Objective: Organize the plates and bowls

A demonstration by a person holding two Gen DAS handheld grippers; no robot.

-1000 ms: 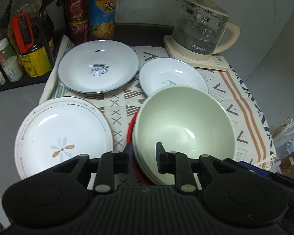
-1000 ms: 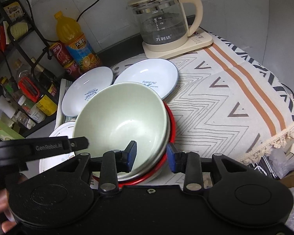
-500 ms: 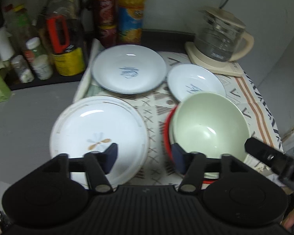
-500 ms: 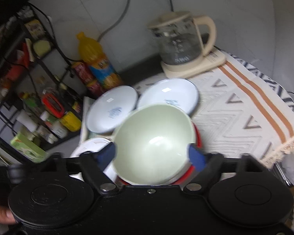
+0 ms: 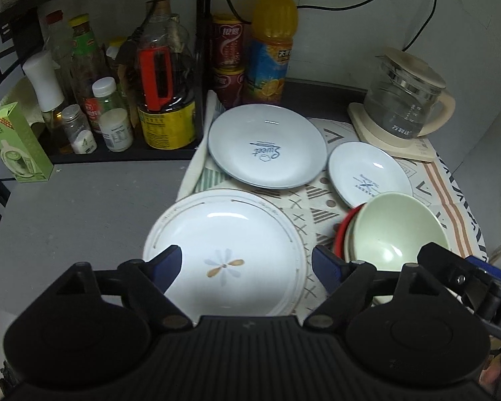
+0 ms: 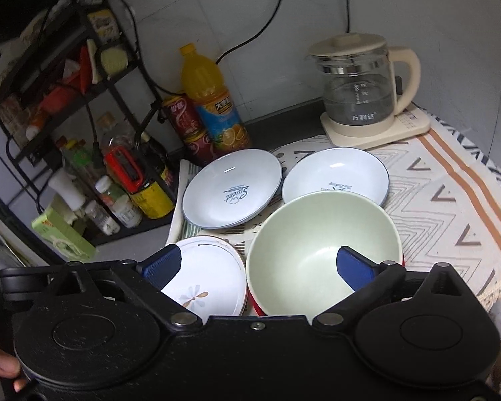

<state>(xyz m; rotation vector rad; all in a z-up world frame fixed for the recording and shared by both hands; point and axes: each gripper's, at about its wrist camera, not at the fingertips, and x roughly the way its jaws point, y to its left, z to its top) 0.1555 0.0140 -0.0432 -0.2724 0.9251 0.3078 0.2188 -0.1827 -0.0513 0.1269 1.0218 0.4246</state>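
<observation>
A pale green bowl (image 5: 394, 230) (image 6: 320, 240) sits nested in a stack of bowls with a red one (image 5: 340, 234) at the bottom, on the patterned cloth. Left of it lies a white plate with a flower motif (image 5: 223, 250) (image 6: 210, 274). Behind are a larger pale blue plate (image 5: 267, 147) (image 6: 232, 188) and a smaller one (image 5: 367, 173) (image 6: 337, 173). My left gripper (image 5: 247, 265) hangs open above the flower plate, holding nothing. My right gripper (image 6: 257, 267) is open above the gap between flower plate and green bowl, also empty.
A glass kettle on a cream base (image 5: 404, 107) (image 6: 360, 97) stands at the back right. An orange juice bottle (image 5: 270, 56), red cans (image 5: 227, 46) and a black rack of condiment bottles (image 5: 123, 93) line the back left. A green carton (image 5: 13, 143) stands on the grey counter (image 5: 83, 207).
Both grippers opened, released the bowl stack and pulled back and up. The left gripper shifted left over the flower plate. The bowl stack stays on the cloth.
</observation>
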